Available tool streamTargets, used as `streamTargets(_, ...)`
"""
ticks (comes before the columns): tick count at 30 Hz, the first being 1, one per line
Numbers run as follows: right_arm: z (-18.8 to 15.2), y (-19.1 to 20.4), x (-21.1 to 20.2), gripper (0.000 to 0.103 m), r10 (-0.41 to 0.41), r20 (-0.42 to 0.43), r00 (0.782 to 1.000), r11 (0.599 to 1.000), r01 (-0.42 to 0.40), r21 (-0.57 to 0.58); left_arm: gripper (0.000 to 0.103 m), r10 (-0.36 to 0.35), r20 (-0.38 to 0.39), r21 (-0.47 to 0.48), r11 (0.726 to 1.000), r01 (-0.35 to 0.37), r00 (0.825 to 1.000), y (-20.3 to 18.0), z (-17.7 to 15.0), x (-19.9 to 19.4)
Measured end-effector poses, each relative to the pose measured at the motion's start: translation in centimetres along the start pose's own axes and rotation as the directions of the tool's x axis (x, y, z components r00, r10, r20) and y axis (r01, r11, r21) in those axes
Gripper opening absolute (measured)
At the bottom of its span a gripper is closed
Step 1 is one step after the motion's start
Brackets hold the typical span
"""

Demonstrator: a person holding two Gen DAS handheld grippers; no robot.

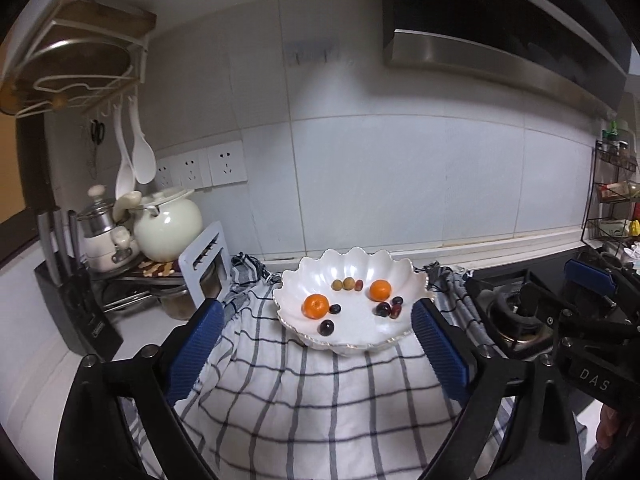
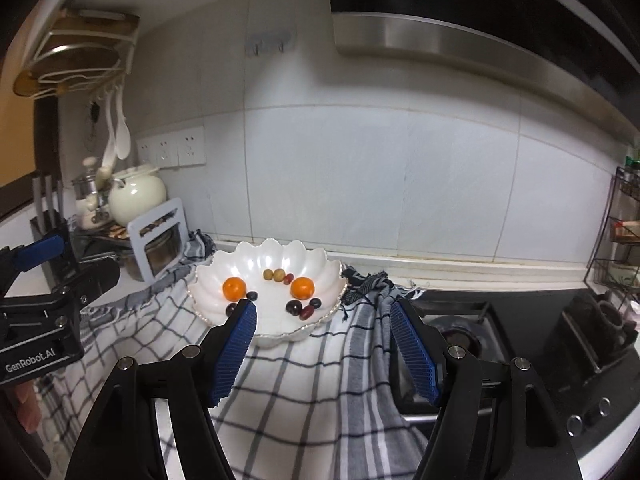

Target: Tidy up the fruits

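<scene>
Tiled kitchen bench, checked cloth (image 1: 320, 392); mid-frame, scalloped bowl (image 1: 400, 272) holds tangerines (image 1: 315, 306), grapes (image 1: 327, 327). Left gripper (image 1: 318, 352) and right gripper (image 2: 324, 348) gape, empty. Grapes look soft, slippery: pinch gently across their middles.

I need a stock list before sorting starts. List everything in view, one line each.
bowl: 1, white, scalloped, on the checked cloth
tangerines: 2, orange, in the bowl, left and right
dark grapes: about 5, purple to red, front of the bowl
small green fruits: 2, olive, with a small red one at the back of the bowl
checked cloth: 1, white with dark lines, on the counter
kettle pot: 1, cream, left corner
knife block: 1, black, far left
gas stove: 1, black, right
wall sockets: 3, white, on the tiles
left tongs: open, blue pads, empty
right tongs: open, blue pads, empty
</scene>
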State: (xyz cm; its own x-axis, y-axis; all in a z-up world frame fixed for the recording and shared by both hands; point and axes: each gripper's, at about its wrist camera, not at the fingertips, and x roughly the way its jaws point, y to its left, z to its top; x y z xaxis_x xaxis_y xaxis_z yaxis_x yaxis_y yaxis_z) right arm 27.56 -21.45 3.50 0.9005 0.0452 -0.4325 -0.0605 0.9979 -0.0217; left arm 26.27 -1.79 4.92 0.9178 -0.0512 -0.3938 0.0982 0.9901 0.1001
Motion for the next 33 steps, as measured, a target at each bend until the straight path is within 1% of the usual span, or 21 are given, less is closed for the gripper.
streamTargets(4,-0.8,-0.3,-3.3,0.071,-0.005,0.015,1.0,1.0,0.005,-0.004,0.099,0.005,0.018,-0.001,1.0,-0.005,1.0,-0.6,-1.2,-3.3)
streamTargets(7,-1.4,-0.4,-5.4,0.076,-0.009,0.024,1.0,1.0,0.009,-0.013,0.1,0.003,0.022,-0.007,1.0,-0.002,1.0,-0.9,-1.9,-5.2)
streamTargets(12,-2.9,-0.4,-9.0,0.077,-0.008,0.039,0.999,1.0,0.009,-0.022,0.1,-0.01,0.023,-0.022,1.0,0.01,1.0,-1.3,-3.4,-8.6)
streamTargets(17,-4.1,-0.3,-11.6,0.078,-0.003,0.047,0.999,1.0,0.003,-0.02,0.1,-0.013,0.032,-0.036,0.999,0.014,0.999,-1.6,-4.7,-11.6)
streamTargets(24,-5.8,-0.2,-14.6,0.078,0.004,0.05,0.999,1.0,-0.003,-0.015,0.101,-0.014,0.036,-0.035,0.999,0.015,0.999,-2.1,-6.0,-14.4)
streamTargets(33,-7.3,-0.4,-16.8,0.078,0.011,0.041,0.999,1.0,-0.011,-0.007,0.102,-0.024,0.044,-0.027,0.999,0.025,0.999,-2.8,-7.0,-16.9)
